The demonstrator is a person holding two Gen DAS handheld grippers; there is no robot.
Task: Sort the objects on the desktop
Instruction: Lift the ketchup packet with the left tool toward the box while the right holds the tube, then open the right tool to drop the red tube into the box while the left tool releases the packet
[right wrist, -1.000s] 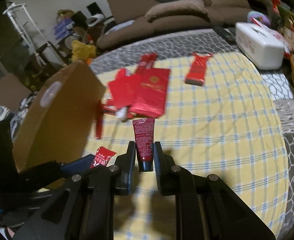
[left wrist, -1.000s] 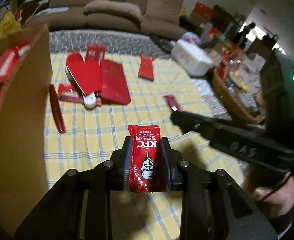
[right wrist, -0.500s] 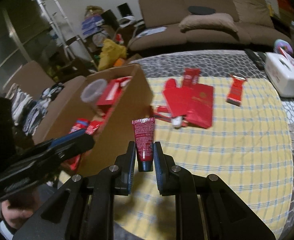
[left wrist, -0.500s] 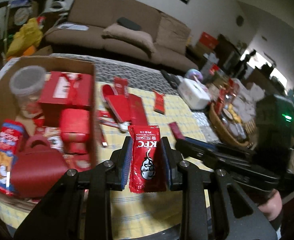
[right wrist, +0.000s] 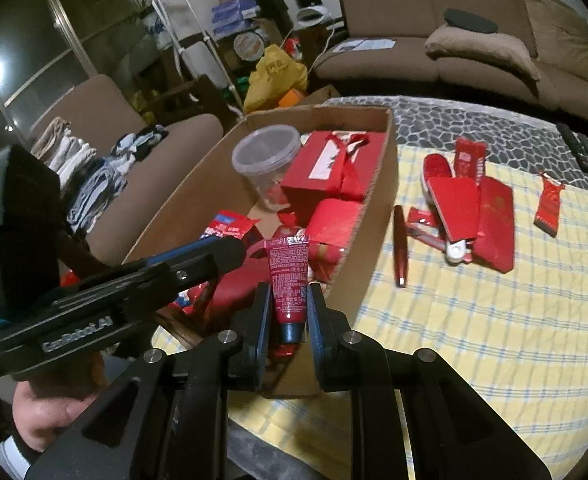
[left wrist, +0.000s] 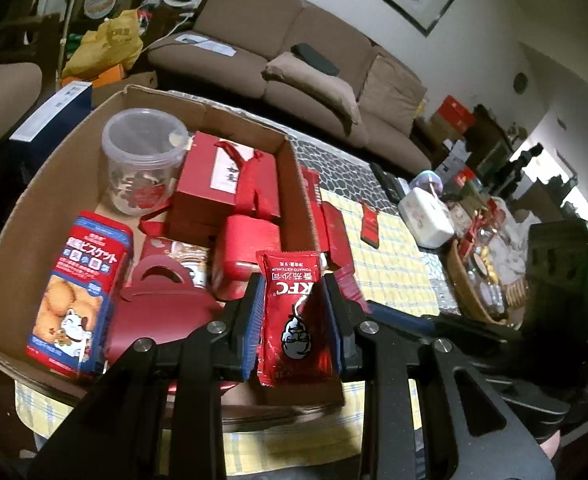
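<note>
My left gripper (left wrist: pixel 294 292) is shut on a red KFC ketchup packet (left wrist: pixel 294 320) and holds it over the near right corner of an open cardboard box (left wrist: pixel 65 168). My right gripper (right wrist: pixel 289 300) is shut on a small red cosmetic tube (right wrist: pixel 289 276), cap down, above the same box's (right wrist: pixel 197 184) near end. The box holds red gift boxes (left wrist: pixel 225 184), a clear plastic cup (left wrist: pixel 143 160) and a biscuit pack (left wrist: pixel 81 292). The left gripper's side also shows in the right wrist view (right wrist: pixel 229 250).
On the yellow checked cloth (right wrist: pixel 494 320) right of the box lie red envelopes (right wrist: pixel 494 220), a red pen (right wrist: pixel 400 248), a red strip packet (right wrist: pixel 550 204) and a white scoop. A white tissue box (left wrist: pixel 426 216) and a wicker basket (left wrist: pixel 470 280) stand at the far right. A brown sofa is behind.
Both grippers have risen and swung left, from above the yellow cloth to above the cardboard box, each still holding its item. The box's inside has come into view.
</note>
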